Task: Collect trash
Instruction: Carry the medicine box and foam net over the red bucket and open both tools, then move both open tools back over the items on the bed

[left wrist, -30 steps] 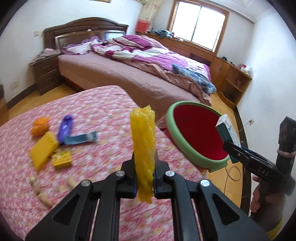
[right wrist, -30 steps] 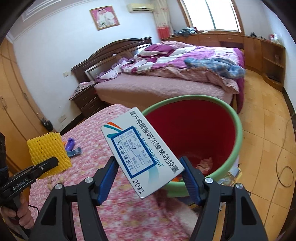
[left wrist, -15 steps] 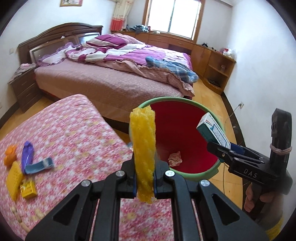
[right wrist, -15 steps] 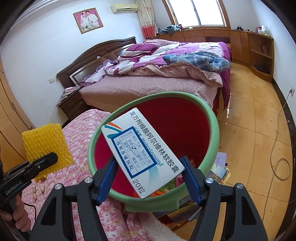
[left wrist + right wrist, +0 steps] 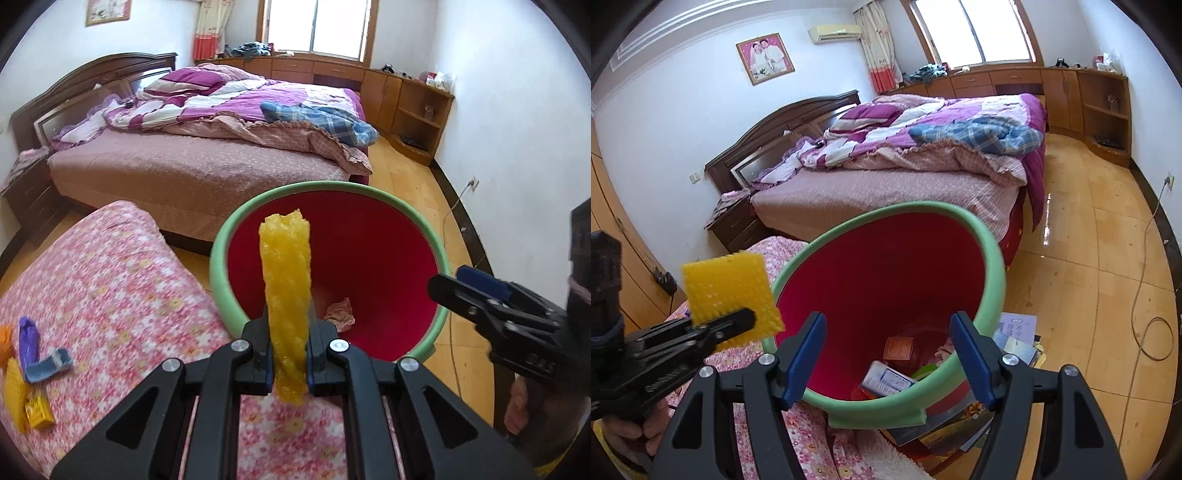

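Left wrist view: the left tool clenches the yellow foam net near its lower end, upright before the bin; it looks light, soft, crushable. Right wrist view: the right tool gapes empty above the bin.

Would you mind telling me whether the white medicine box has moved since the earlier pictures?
Yes. It has left the open right gripper and dropped down into the red bin; the medicine box now lies at the bottom, below the green rim.
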Motion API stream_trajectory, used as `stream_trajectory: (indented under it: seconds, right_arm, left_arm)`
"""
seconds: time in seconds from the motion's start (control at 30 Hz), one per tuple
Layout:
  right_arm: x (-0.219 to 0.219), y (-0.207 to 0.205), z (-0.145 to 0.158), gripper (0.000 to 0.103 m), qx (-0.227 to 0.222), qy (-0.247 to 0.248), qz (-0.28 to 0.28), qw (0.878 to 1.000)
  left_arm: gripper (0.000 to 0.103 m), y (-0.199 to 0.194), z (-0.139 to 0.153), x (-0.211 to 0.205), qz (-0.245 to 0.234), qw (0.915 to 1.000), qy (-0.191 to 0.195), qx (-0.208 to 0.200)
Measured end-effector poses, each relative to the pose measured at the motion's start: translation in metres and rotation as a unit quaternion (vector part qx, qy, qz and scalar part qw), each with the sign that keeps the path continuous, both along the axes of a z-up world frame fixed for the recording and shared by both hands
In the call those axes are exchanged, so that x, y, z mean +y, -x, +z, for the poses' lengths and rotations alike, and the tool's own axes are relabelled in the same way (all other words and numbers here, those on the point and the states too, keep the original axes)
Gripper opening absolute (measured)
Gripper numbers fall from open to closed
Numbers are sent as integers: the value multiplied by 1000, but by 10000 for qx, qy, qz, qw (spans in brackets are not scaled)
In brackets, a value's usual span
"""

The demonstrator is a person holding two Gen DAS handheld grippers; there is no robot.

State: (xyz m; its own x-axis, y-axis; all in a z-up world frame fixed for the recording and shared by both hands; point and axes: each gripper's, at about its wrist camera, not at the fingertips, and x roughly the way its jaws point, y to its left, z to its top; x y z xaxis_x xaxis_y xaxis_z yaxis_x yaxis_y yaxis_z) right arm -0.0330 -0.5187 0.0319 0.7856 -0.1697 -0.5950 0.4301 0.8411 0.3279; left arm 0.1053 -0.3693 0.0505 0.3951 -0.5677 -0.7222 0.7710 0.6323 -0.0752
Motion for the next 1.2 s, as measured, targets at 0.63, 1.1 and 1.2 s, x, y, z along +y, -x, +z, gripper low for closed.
stream_trajectory:
  seconds: [0.63, 1.1, 1.2]
  right_arm:
    - [2, 5, -3, 72, 103, -46, -85, 9999]
    - [36, 5, 8, 78, 94, -58, 204, 9997]
    - [46, 4, 11, 80, 86, -60, 319, 9994]
  left_arm:
    - [41, -5, -2, 8, 158, 9997, -181, 67]
    - [41, 1, 15, 74, 701, 9971, 105, 295]
    - [41, -1, 18, 95, 928, 9951, 132, 329]
